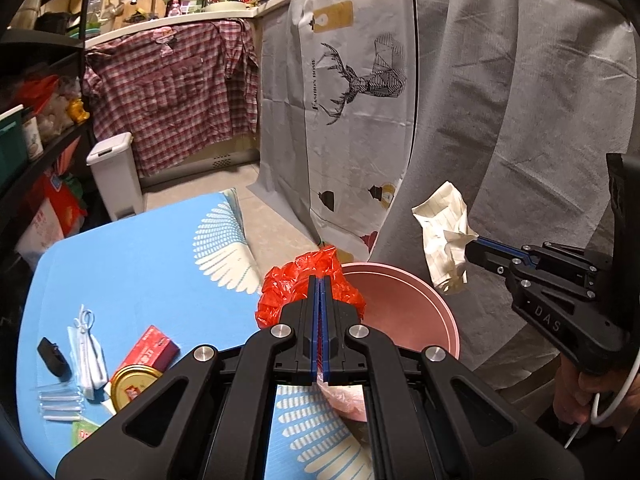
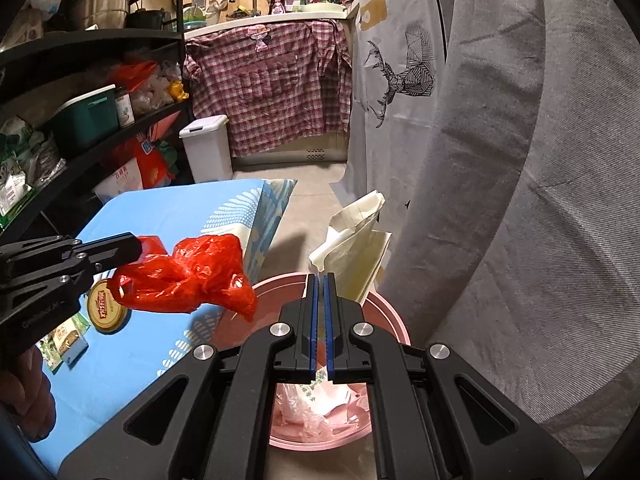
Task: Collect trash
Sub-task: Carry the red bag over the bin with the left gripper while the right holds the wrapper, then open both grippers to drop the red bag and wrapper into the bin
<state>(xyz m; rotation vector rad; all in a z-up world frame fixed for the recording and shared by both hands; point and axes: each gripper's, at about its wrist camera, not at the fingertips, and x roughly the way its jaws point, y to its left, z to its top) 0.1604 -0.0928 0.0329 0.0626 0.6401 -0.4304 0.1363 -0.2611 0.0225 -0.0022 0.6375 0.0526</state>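
Your left claw [image 1: 320, 280] is clamped tight on a red bag [image 1: 308, 286], the crumpled plastic bulging out past the tips at 12 o'clock. Your right claw [image 2: 320, 278] pinches a crumpled lined paper [image 2: 356, 240], which sticks up at 1 o'clock from the tips. The pink bin [image 1: 416, 312] stands just beyond your left claw at 1 o'clock, and directly under your right one, with pale plastic scraps already inside. Out at 9 o'clock of your left claw, the blue table [image 1: 140, 272] carries a red box [image 1: 150, 350], a gold lid [image 1: 134, 386], a mask [image 1: 86, 350] and a black clip [image 1: 52, 356]. A white pedal bin [image 1: 114, 176] stands on the floor at 10 o'clock.
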